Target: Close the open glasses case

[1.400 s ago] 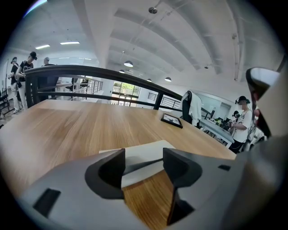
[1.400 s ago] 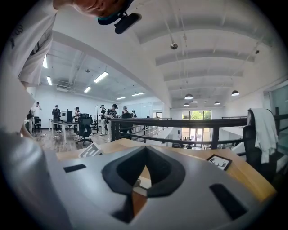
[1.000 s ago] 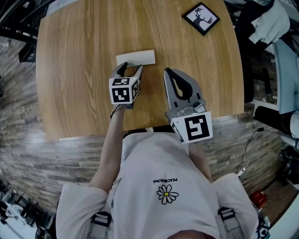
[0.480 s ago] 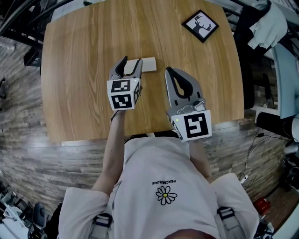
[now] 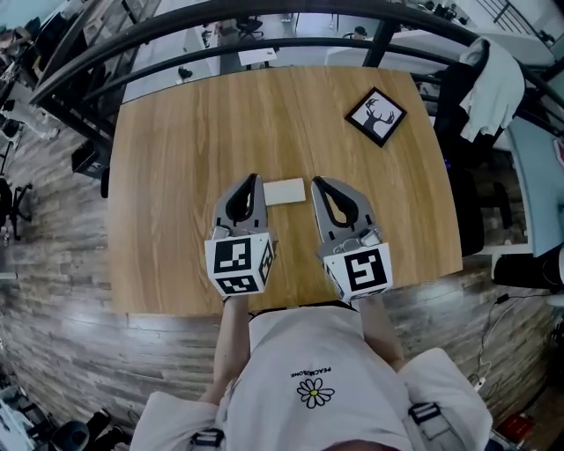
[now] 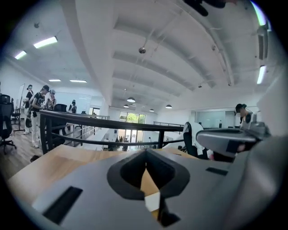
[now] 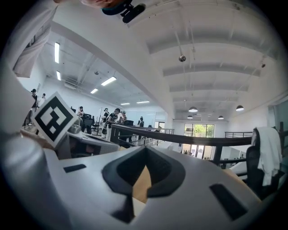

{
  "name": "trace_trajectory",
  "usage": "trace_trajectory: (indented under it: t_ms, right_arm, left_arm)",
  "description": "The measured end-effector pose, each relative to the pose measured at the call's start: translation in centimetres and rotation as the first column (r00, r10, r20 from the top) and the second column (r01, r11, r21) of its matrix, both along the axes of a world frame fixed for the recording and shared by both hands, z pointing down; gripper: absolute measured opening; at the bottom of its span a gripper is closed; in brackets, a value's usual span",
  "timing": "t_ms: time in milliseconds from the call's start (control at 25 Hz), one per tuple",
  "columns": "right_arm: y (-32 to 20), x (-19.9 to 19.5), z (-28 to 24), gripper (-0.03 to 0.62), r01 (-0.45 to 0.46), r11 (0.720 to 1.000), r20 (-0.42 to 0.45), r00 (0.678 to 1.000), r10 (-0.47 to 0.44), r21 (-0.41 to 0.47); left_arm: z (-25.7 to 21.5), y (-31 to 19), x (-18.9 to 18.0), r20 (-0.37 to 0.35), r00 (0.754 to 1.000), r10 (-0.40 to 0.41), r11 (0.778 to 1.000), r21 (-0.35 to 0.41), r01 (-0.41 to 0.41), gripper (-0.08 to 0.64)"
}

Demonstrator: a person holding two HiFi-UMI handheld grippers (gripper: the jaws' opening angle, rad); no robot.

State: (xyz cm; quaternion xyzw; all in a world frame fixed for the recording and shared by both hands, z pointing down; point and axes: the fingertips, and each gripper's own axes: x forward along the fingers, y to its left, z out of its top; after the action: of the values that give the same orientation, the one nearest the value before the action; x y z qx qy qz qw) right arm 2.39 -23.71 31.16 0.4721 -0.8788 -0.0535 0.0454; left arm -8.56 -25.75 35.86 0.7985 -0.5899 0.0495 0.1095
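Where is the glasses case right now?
In the head view, the glasses case lies on the wooden table, between the tips of the left claw and right claw.

Left claw (image 6: 146, 153): jaws just closed, tips together, nothing between.
Gap below tips: case (image 6: 152, 201), a white corner only.
Counter (image 6: 58, 157): wood, left.
Right claw (image 6: 229, 143): near right.
Railing (image 6: 90, 120): far, black.
People (image 6: 38, 101): far left.

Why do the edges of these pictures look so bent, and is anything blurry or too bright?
Head view: the wide lens bows the table edges and the railing; the light is even and the picture sharp. Left gripper view: dark round border, the near left gripper slightly soft, ceiling lights glaring. Right gripper view: same round border; far windows overbright.
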Motion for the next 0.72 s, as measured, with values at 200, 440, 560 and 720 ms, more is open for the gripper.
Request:
trace_trajectory:
  t_ms: [200, 440, 560, 720]
  right_arm:
    - [-0.3, -0.6, -0.5, 0.008, 0.013, 1.000, 0.015, 1.000, -0.013, 0.013]
    - [-0.6, -0.5, -0.3, 0.008, -0.003, 1.000, 0.030, 1.000, 0.003, 0.001]
    - [-0.7, -0.5, 0.1, 0.008, -0.010, 1.000, 0.015, 1.000, 0.010, -0.005]
    - [-0.6, -0.7, 0.5, 0.008, -0.018, 1.000, -0.002, 1.000, 0.018, -0.010]
  left_arm:
    - [-2.5, 1.1, -1.8, 0.044, 0.997, -0.064, 0.995, 0.083, 0.060, 0.017]
    - [-4.1, 1.8, -3.4, 0.036, 0.992, -0.121, 0.985, 0.127, 0.116, 0.017]
    - [-4.0, 1.9, -3.6, 0.054, 0.990, -0.127, 0.985, 0.128, 0.119, 0.017]
    - [-4.9, 2.2, -3.9, 0.057, 0.989, -0.138, 0.980, 0.152, 0.128, 0.017]
